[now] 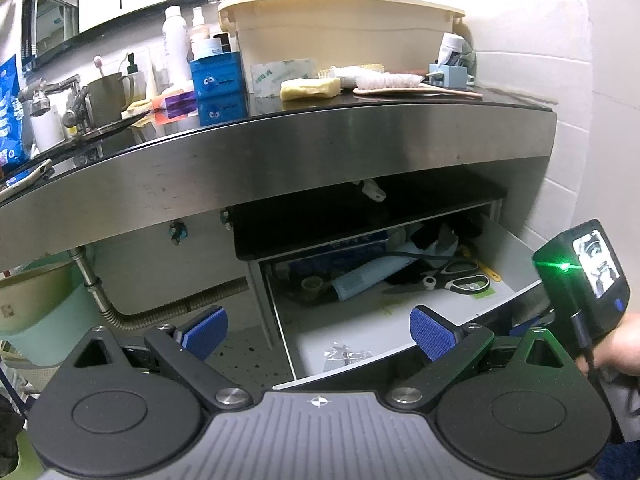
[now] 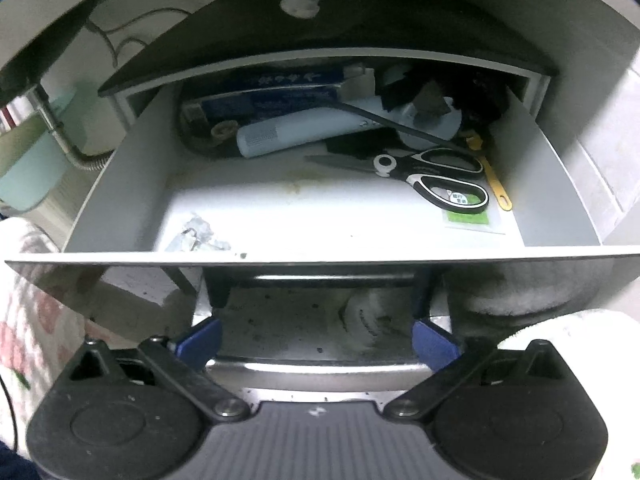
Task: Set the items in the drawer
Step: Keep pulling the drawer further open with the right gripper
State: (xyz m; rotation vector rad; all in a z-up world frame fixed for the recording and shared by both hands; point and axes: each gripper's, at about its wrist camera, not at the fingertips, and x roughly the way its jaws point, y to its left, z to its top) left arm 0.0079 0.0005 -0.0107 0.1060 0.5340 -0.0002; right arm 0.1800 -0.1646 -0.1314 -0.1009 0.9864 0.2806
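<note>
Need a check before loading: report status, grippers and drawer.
Left gripper open, empty. Right gripper open, empty, at drawer front. Drawer pulled open; scissors and clutter at back, front floor bare except crumpled foil.

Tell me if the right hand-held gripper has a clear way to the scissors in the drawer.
Probably yes: the drawer is open, the scissors lie uncovered on top, and the right hand-held gripper is open and empty.

Left wrist views the open drawer (image 1: 500, 292) from farther back; right wrist close above.
</note>
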